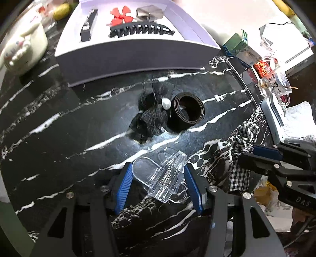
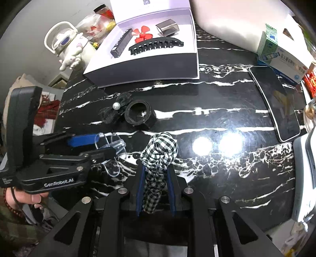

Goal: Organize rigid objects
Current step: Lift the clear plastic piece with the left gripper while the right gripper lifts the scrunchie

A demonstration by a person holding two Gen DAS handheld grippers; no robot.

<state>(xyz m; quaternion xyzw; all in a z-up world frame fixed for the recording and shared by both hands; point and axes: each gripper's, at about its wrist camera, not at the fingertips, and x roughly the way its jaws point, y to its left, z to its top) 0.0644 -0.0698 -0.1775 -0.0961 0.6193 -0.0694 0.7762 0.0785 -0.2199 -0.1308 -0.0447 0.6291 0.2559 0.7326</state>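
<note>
My left gripper (image 1: 158,165) is shut on a clear plastic hair clip (image 1: 164,178), with a blue pad against each side. From the right wrist view the same left gripper (image 2: 104,145) holds the clear clip (image 2: 110,142) just over the black marble table (image 2: 217,118). My right gripper (image 2: 156,166) is shut on a black-and-white checked fabric hair tie (image 2: 159,152), whose knot sticks out past the fingertips. In the left wrist view the right gripper (image 1: 256,156) and the checked hair tie (image 1: 244,136) sit at the right. The white box (image 1: 128,53) stands at the far side.
The box holds a black claw clip (image 1: 141,29), a red flower clip (image 1: 121,15), a black barrette (image 1: 88,25) and a grey clip (image 1: 149,10). A black lace bow with a pearl (image 1: 152,112) and a coiled black band (image 1: 187,110) lie mid-table. Phone (image 2: 276,102) and medicine box (image 2: 284,57) at right; white kettle (image 2: 67,45) at left.
</note>
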